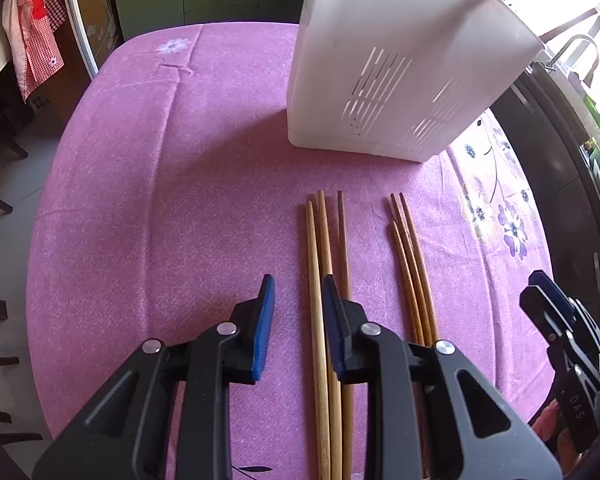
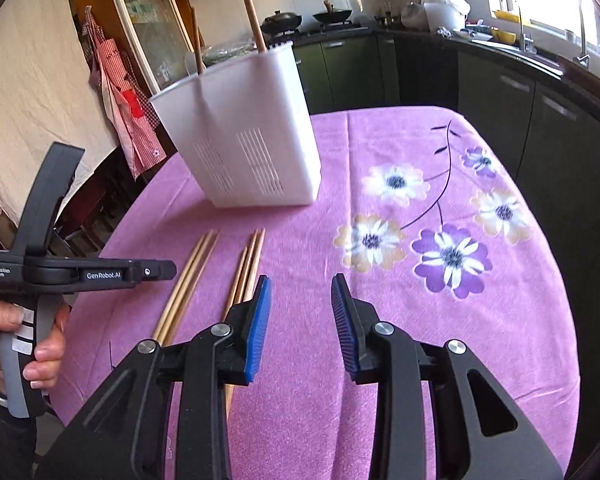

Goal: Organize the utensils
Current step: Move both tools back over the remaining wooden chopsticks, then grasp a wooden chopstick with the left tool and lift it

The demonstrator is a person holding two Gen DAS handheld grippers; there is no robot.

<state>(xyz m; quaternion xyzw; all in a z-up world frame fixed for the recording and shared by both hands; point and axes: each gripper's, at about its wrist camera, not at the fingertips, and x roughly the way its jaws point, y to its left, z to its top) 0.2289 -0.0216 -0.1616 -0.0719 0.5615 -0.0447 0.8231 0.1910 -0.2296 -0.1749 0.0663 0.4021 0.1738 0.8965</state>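
Nearest in the left wrist view, the left gripper (image 1: 298, 292), black plastic with ribbed blue rubber pads, hangs over the near edge of the surface with its jaws parted and gripping nothing. One pale chopstick shows through the gap, though the pads do not press on it. That stick belongs to a bundle of light bamboo chopsticks (image 1: 325, 300), round, smooth and tapering, lying side by side and pointing away from the near edge. Just beside them, toward the right edge, lies a second bundle of darker reddish-brown wooden chopsticks (image 1: 412, 264), thinner and tightly grouped.

The right gripper (image 2: 301, 294), of the same build, also has its jaws apart and empty, held above bare cloth to the right of both bundles. Only the right wrist view shows a person's hand (image 2: 20, 344) around the grey handle of the left tool, and the two bundles from the side.

The surface wears a pink-purple tablecloth (image 1: 180, 200) of fuzzy, towel-like weave, printed with white and violet flowers near its right edge.

Farther in, toward the middle, stands a white translucent plastic utensil holder (image 1: 380, 80), tall, with rounded corners and rows of narrow slots low on its walls. The right wrist view alone reveals two wooden sticks (image 2: 251, 8) already standing inside it, leaning above the rim.
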